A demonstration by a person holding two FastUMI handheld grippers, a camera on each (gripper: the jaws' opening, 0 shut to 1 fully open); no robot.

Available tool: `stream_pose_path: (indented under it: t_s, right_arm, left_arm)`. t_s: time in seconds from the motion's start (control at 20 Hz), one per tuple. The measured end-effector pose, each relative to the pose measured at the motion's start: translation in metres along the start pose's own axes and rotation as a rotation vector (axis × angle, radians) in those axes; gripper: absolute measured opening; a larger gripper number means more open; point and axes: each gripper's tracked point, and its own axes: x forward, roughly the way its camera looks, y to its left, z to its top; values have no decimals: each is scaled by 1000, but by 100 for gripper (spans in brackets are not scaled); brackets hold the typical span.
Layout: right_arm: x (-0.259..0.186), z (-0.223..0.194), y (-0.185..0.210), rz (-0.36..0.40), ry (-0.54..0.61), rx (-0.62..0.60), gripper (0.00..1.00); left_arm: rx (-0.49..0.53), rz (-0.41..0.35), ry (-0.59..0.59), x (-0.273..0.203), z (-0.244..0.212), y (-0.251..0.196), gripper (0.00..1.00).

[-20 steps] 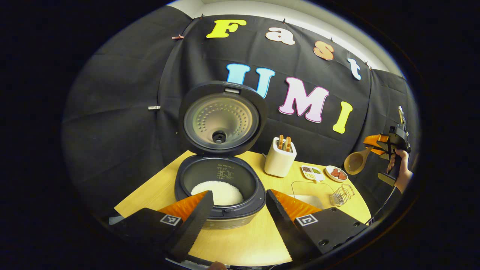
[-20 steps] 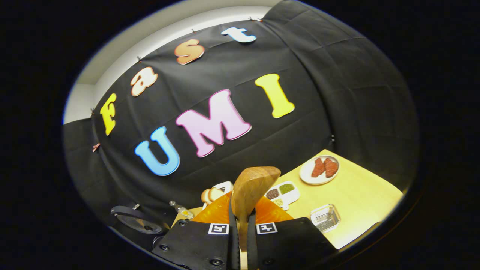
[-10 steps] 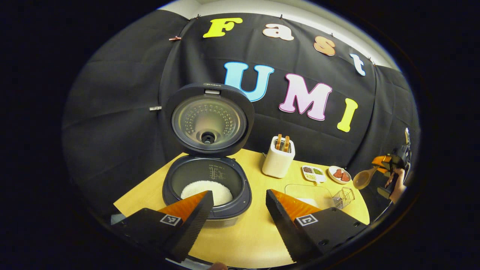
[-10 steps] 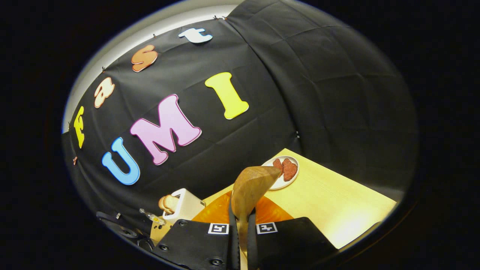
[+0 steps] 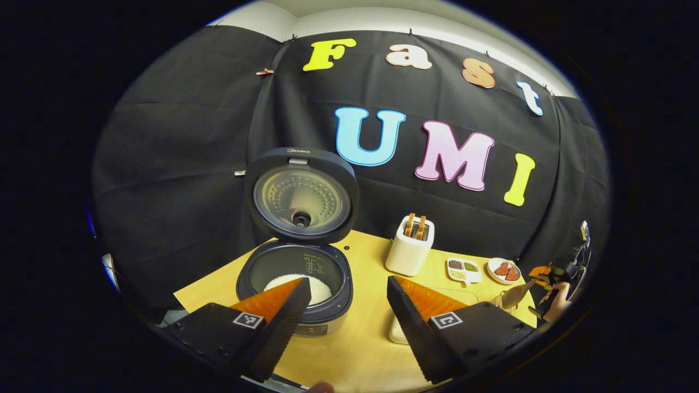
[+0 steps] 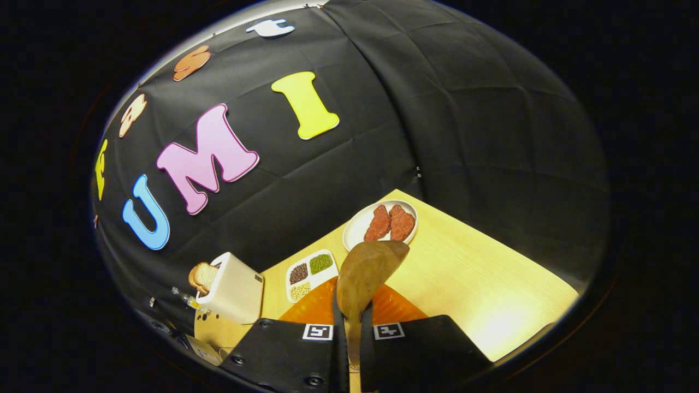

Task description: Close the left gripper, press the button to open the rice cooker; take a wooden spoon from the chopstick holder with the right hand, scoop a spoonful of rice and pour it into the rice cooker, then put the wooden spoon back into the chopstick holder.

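Observation:
The rice cooker (image 5: 295, 284) stands open with its lid (image 5: 301, 196) upright, and white rice (image 5: 297, 285) lies in the pot. My left gripper (image 5: 347, 292) hovers open in front of it, holding nothing. At the far right of the left gripper view, a hand holds my right gripper (image 5: 546, 273) low over the table's right end. It is shut on the wooden spoon (image 5: 514, 296). In the right gripper view the wooden spoon (image 6: 367, 270) sticks out forward from my right gripper (image 6: 350, 319), bowl end ahead. A wire chopstick holder (image 5: 496, 300) shows just left of the spoon.
A white toaster (image 5: 409, 248) with bread stands behind the middle of the wooden table (image 5: 360, 344). Right of it are a divided seasoning dish (image 5: 463, 268) and a plate of red pieces (image 5: 505, 270). From the right gripper view, the toaster (image 6: 229, 289), dish (image 6: 308, 268) and plate (image 6: 382, 224) lie ahead.
My left gripper has drawn back from the cooker, staying open. My right gripper has come down toward the table's right end with the spoon, and its view has swung toward the plate.

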Motion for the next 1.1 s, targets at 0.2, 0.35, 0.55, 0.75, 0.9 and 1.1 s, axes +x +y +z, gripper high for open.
stream_pose_path:
  t_s: [0.2,0.35,0.55,0.75,0.9,1.1]
  right_arm:
    - [15,-25,-2,-2,53,-31,12]
    - [21,-34,-2,-10,75,-15,15]
    - [16,-32,5,21,66,-13,22]
    - [-5,-21,-7,-9,39,-54,100]
    - [-36,1,-18,-36,-24,-68,99]
    - [-88,18,-31,-58,-87,-104,98]
  left_arm:
    - [-31,49,-62,-4,27,9,95]
    - [-30,105,-143,-2,60,29,95]
    - [22,147,-264,11,110,54,95]
    - [131,142,-406,28,157,64,95]
    - [185,103,-481,48,181,65,95]
    - [222,62,-534,87,202,77,94]
